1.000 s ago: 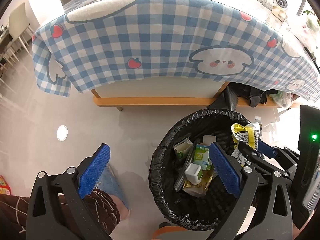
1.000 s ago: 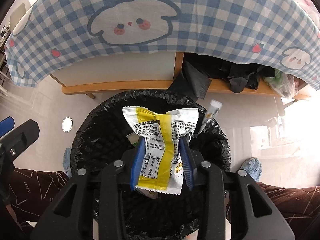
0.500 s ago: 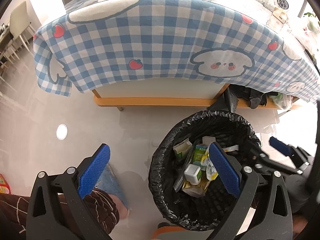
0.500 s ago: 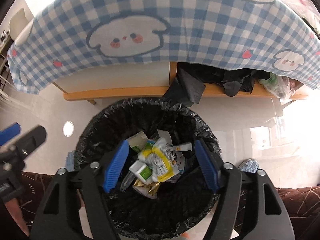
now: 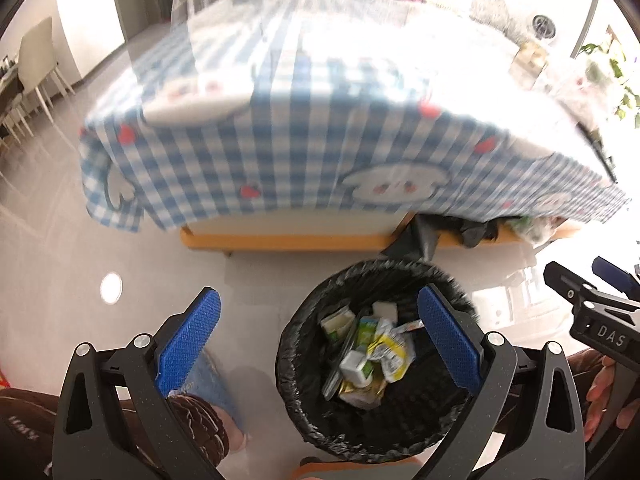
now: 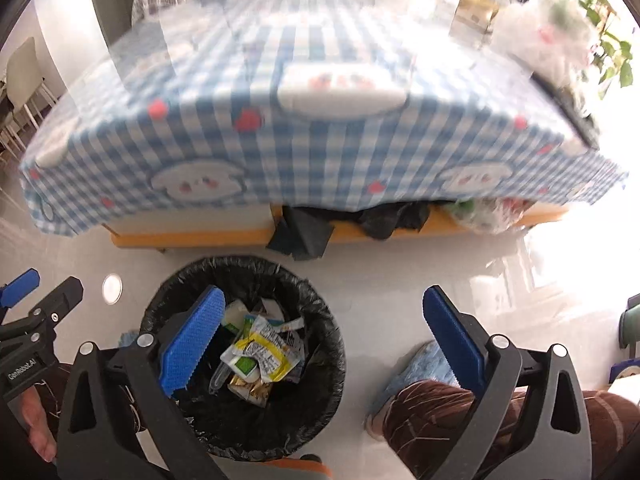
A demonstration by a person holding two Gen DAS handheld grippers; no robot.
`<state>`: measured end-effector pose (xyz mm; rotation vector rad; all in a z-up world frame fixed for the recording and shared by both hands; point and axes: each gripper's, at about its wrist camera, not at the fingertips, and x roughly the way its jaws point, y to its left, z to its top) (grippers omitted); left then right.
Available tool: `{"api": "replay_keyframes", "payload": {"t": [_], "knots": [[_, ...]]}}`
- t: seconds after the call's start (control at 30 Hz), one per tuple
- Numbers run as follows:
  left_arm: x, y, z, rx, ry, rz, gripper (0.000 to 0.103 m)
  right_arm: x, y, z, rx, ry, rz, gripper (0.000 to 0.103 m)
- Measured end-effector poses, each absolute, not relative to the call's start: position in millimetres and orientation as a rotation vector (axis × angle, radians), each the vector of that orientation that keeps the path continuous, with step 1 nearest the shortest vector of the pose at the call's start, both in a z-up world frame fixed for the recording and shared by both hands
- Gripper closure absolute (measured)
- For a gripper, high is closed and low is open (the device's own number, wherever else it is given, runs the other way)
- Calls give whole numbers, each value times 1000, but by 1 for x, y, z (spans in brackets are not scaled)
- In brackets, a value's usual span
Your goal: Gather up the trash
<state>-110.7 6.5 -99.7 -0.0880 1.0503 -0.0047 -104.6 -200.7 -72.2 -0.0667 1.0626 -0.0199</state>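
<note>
Where my right gripper [image 6: 320,336] pinched the yellow snack wrapper [image 6: 262,354] a second ago, its jaws are opening empty; the wrapper lies inside the black-lined bin [image 6: 320,360], left gripper [image 5: 318,340] spread.

You're in a home, in a living or dining room. At twelve o'clock a low table [image 6: 192,238] wears a blue checked cloth [image 6: 260,148] printed with cartoon puppies. Pale dining chairs [image 5: 34,64] stand at ten o'clock, a houseplant [image 6: 612,44] at two. A lined bin [image 6: 320,360] sits on the glossy floor [image 5: 60,248] by slippered feet [image 6: 412,368].
</note>
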Motion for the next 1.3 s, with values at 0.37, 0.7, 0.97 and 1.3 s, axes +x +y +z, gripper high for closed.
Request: {"api": "replay_keyframes", "payload": {"t": [0.37,0.7,0.97,1.3], "knots": [[-141,2,-31,-107,910,-16,6,-143,-189,-7,-64,853,38,8],[-156,4,-40,-104,930,-5,6,-167,-182,2,-64,824,78,8],[-156,-2,-38,-71,919,-13,6,-166,-182,2,-56,817,72,8],[-156,-3,-36,-68,912,-14,6,-165,-183,2,-52,820,73,8]]}}
